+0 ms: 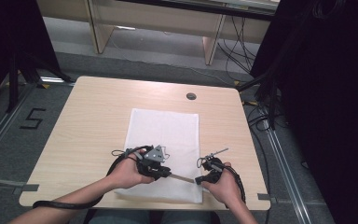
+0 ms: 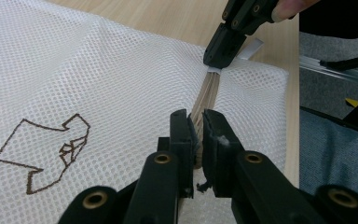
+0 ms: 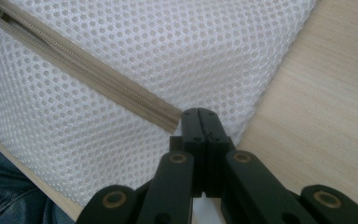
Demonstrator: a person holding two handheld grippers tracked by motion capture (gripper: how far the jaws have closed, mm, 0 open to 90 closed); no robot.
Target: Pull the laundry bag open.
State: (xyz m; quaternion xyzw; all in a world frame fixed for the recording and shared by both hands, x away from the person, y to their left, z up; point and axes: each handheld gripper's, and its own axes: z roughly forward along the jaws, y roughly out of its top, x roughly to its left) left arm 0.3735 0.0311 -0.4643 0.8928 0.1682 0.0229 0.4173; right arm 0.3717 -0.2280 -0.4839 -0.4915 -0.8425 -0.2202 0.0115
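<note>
White mesh bag [image 1: 165, 140] lies flat on the desk [image 1: 93, 116], short side along the near edge; its beige zipper [image 3: 84, 74] runs parallel to that edge, strung between my two hands. My left gripper [image 2: 196, 128] pinches the zipper band partway along, jaws nearly closed on it, while my right gripper [image 3: 199, 122] is pressed together on the zipper's end by the bag's near right corner. The zipper's long axis therefore runs straight from one gripper to the other, so I judge any pull must follow that line, left hand nearer the middle.
</note>
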